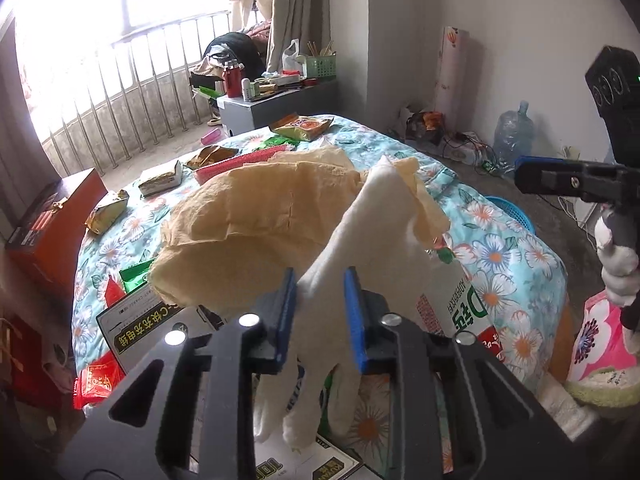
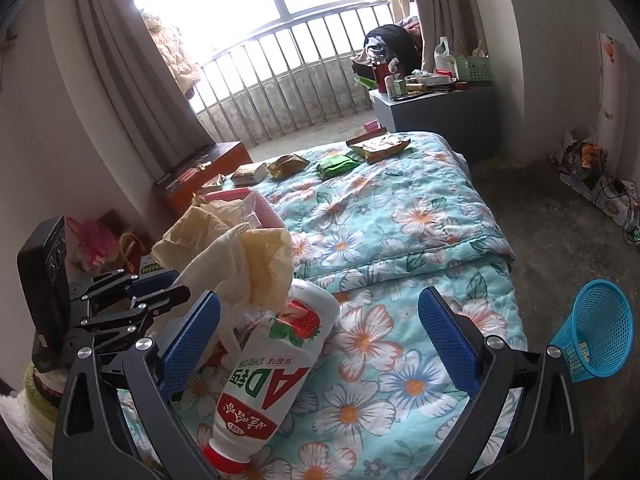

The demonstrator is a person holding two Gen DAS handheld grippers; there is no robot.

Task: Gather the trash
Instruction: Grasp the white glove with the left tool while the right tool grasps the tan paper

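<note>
Gripping crumpled tissue [image 1: 320, 240], left gripper [image 1: 320, 312]; right gripper [image 2: 320, 344] fingers wide apart around "AD" bottle [image 2: 272, 372].

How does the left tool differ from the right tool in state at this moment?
The left tool is shut on a white cloth glove tangled with crumpled yellow paper, held above the bed; the right tool is open and holds nothing. A white AD bottle lies between the right tool's fingers, untouched. Both have blue pads.
</note>
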